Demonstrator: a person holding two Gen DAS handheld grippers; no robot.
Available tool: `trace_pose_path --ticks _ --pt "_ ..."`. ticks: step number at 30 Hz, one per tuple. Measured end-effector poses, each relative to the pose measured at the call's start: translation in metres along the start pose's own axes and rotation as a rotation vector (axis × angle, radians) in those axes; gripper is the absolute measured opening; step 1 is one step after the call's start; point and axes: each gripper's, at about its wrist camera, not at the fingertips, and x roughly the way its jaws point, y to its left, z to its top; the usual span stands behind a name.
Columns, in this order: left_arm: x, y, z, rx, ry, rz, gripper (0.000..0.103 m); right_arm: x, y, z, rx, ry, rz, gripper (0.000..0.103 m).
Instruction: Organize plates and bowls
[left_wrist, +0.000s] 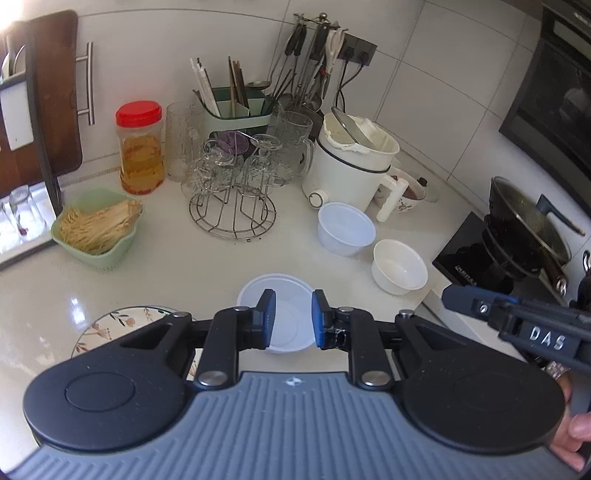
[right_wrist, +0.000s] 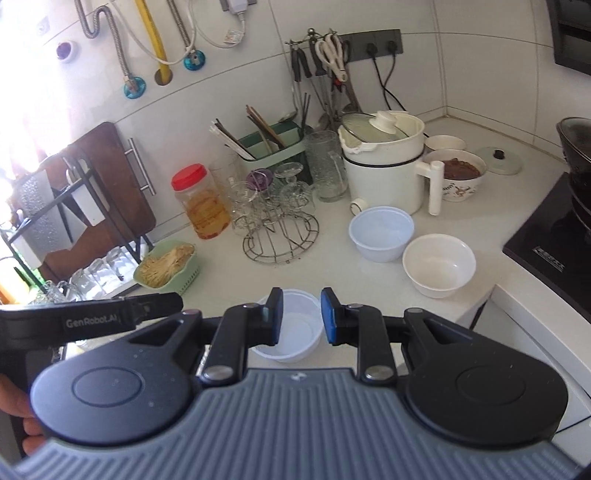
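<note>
A: Nearest first?

B: Left gripper (left_wrist: 293, 319): black arms, blue pads, ribbed grey body. Released, with a narrow gap and nothing pinched. Right gripper (right_wrist: 302, 316): same build, likewise released and bare.

A: Any lettering?

B: "DAS" in white on the right gripper's side, "GenRobot.AI" on the left's.

A: Below the pads?

B: A round tub (left_wrist: 275, 291) of thin frosted plastic on the glossy white desk (left_wrist: 166, 266), seen through both gaps. Cannot tell whether touched. Just left of it, a plate (left_wrist: 110, 325) with a leaf-and-flower print, half hidden by the gripper body.

A: Further back?

B: Two more bowls side by side towards the desk's right edge: a plastic bowl (left_wrist: 345, 229), frosted like the tub, and a white bowl (left_wrist: 399, 266), glazed and smooth. Counting the tub, three loose bowls and one plate.

A: Mid-desk?

B: A round wire rack (left_wrist: 232, 218) with upturned stemmed glasses. Left of it, a pale green basket (left_wrist: 96, 229) of straw-coloured strands.

A: At the wall?

B: A clear jar (left_wrist: 140, 147) with a red lid and amber contents. A green caddy (left_wrist: 236, 110) of chopsticks. A white cooker (left_wrist: 347, 173) with a tilted glass lid. Beside that, a patterned bowl (right_wrist: 461, 177) of brown food. At far right, a black hob (right_wrist: 546, 251) with small white print, too small to read.
</note>
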Motion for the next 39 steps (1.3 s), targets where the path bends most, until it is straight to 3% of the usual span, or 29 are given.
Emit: trace_pose_path --ticks 11,19,23,25,29,31,34,39 --pt "0.021 -0.005 0.004 0.022 0.02 -0.032 0.023 0.014 -0.012 -0.002 0.038 0.032 -0.052 0.027" --pt "0.059 -0.013 0.034 0.027 0.017 -0.021 0.023 0.041 -0.039 0.019 0.022 0.048 -0.056 0.027" --pt "0.088 -0.02 0.051 0.0 0.024 -0.035 0.024 0.058 -0.061 0.036 0.015 0.048 -0.069 0.027" --pt "0.107 -0.025 0.057 -0.009 0.027 -0.035 0.031 0.071 -0.071 0.045 0.001 0.058 -0.092 0.027" --pt "0.148 -0.029 0.067 -0.038 0.045 -0.003 0.037 0.099 -0.094 0.058 -0.006 0.098 -0.099 0.027" --pt "0.168 -0.029 0.072 -0.065 0.057 0.01 0.046 0.116 -0.105 0.066 -0.023 0.122 -0.104 0.027" --pt "0.199 -0.027 0.08 -0.094 0.084 0.028 0.048 0.14 -0.122 0.074 -0.024 0.137 -0.056 0.045" --pt "0.246 -0.024 0.091 -0.143 0.114 0.022 0.048 0.184 -0.138 0.083 -0.034 0.167 -0.043 0.046"
